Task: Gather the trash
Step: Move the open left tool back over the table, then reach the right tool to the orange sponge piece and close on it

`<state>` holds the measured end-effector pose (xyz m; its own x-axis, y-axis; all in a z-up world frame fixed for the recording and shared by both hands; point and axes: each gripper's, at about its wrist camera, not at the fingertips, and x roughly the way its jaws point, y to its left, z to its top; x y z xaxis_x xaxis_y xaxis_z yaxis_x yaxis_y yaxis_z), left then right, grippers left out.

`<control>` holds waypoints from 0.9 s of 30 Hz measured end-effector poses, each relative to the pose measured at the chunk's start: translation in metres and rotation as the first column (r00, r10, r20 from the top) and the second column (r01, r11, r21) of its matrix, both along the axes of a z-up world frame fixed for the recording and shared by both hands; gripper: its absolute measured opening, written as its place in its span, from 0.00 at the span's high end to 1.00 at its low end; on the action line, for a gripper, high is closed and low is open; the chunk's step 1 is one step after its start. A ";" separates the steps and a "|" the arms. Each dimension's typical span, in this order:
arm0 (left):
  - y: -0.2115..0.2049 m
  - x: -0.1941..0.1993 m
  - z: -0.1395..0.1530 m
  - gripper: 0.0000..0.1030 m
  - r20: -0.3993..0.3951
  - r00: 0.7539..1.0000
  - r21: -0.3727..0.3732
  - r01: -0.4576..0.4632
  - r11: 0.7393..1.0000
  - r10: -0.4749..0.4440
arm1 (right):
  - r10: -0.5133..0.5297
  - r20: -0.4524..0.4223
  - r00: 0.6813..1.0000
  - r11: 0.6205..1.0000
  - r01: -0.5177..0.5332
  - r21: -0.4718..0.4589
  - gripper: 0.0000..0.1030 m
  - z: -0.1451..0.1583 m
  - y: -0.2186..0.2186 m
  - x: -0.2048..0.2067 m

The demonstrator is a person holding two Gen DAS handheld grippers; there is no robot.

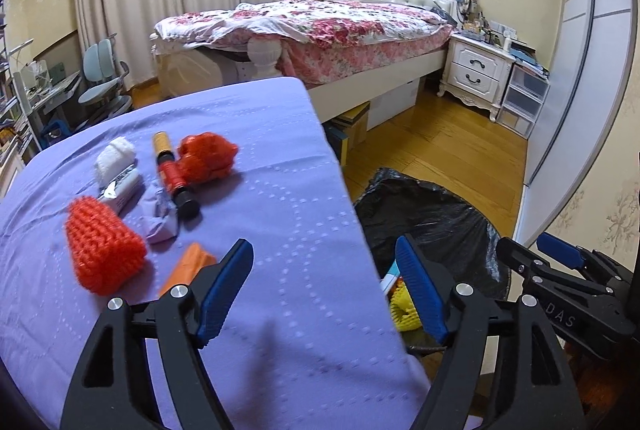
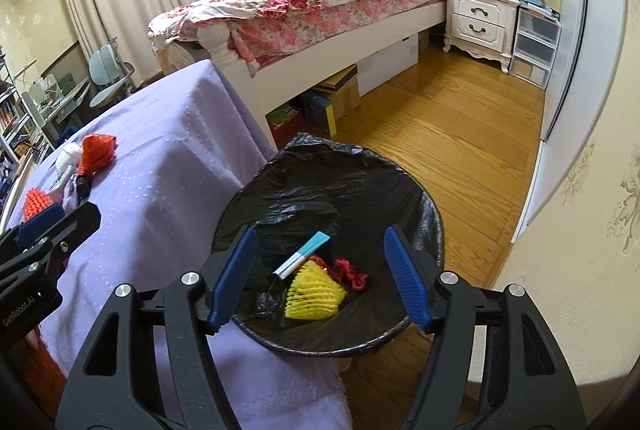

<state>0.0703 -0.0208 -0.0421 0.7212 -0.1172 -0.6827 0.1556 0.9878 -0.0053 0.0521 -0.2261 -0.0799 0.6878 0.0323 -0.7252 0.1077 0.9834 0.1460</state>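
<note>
Both my claws are spread and empty – right claw point(image 2: 320, 278) hangs over the bin point(image 2: 434, 226), left claw point(image 1: 326, 290) over the worktop point(image 1: 280, 157). The orange foam net point(image 1: 104, 250) lies ahead-left; I'd approach low and pinch it mid-body

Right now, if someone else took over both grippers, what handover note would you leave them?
Left gripper: open, empty, over the purple table.
Right gripper: open, empty, above the black-lined bin.
Done: yellow foam net, blue-white stick and red scrap lie in the bin.
Left: on the table, two red foam nets, white foam net, red-yellow tube, small box, crumpled purple wrapper, orange piece.
</note>
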 end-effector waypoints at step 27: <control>0.167 -0.048 0.000 0.28 0.009 0.939 0.016 -0.344 0.939 0.344 | 0.326 -0.004 0.945 0.944 -0.325 -0.053 0.36 0.025 0.165 -0.002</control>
